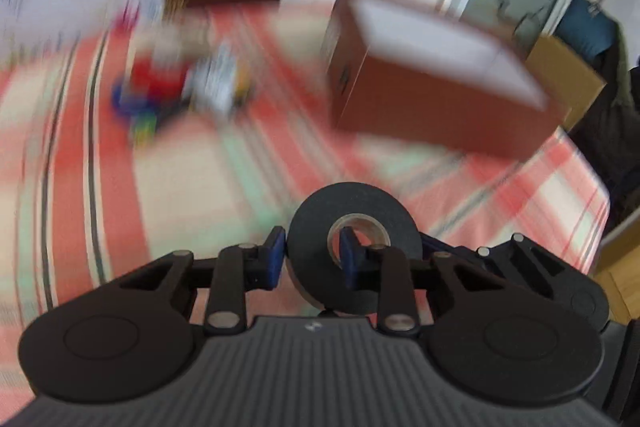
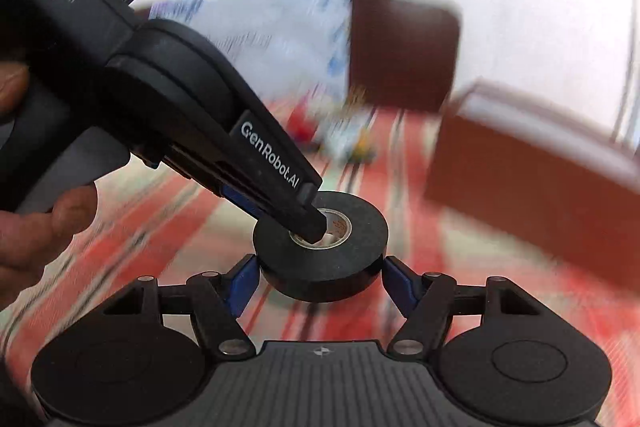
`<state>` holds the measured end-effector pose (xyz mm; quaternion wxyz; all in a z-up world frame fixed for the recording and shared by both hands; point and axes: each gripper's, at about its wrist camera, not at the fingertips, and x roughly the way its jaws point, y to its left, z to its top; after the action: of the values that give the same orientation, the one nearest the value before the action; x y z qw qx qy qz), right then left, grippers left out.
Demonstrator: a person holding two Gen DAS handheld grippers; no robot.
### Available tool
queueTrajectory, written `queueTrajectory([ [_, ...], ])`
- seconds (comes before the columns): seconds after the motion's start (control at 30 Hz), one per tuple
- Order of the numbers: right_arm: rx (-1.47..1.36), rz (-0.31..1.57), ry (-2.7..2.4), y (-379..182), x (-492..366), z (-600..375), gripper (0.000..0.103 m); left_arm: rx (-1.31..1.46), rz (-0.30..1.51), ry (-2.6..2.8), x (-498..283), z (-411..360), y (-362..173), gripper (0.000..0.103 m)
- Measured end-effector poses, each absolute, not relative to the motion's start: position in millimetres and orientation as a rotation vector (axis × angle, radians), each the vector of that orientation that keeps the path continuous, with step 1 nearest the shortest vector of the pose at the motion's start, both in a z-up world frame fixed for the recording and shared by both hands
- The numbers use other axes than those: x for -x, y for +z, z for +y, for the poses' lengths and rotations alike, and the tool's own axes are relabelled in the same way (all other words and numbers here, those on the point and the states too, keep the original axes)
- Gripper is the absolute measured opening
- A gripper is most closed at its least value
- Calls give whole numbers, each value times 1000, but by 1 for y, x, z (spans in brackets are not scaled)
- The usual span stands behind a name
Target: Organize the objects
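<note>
A black tape roll (image 1: 396, 227) hangs above the red-checked cloth (image 1: 180, 187). My left gripper (image 1: 312, 243) is shut on its wall, one blue pad inside the core and the other outside. In the right wrist view the same tape roll (image 2: 360, 227) lies flat between the blue pads of my right gripper (image 2: 320, 267), and both pads touch its rim. My left gripper (image 2: 296, 223) reaches in from the upper left, a finger tip down in the core. A hand (image 2: 40, 187) holds its handle.
An open brown box (image 1: 420, 99) with a pale inside stands on the cloth to the right, also visible as a brown box (image 2: 520, 179). A blurred pile of small colourful objects (image 1: 180, 83) lies further back. A cardboard box (image 1: 560, 75) sits past the cloth's right edge.
</note>
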<state>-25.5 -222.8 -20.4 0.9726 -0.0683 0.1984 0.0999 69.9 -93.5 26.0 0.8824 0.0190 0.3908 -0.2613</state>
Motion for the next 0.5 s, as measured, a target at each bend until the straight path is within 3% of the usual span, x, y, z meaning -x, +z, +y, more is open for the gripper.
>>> queueTrajectory([
  [0.23, 118, 240, 15, 25, -18, -286, 66, -96, 626, -636, -112, -176, 84, 31],
  [0.5, 101, 325, -117, 1, -86, -351, 69, -135, 633, -665, -168, -259, 57, 32],
])
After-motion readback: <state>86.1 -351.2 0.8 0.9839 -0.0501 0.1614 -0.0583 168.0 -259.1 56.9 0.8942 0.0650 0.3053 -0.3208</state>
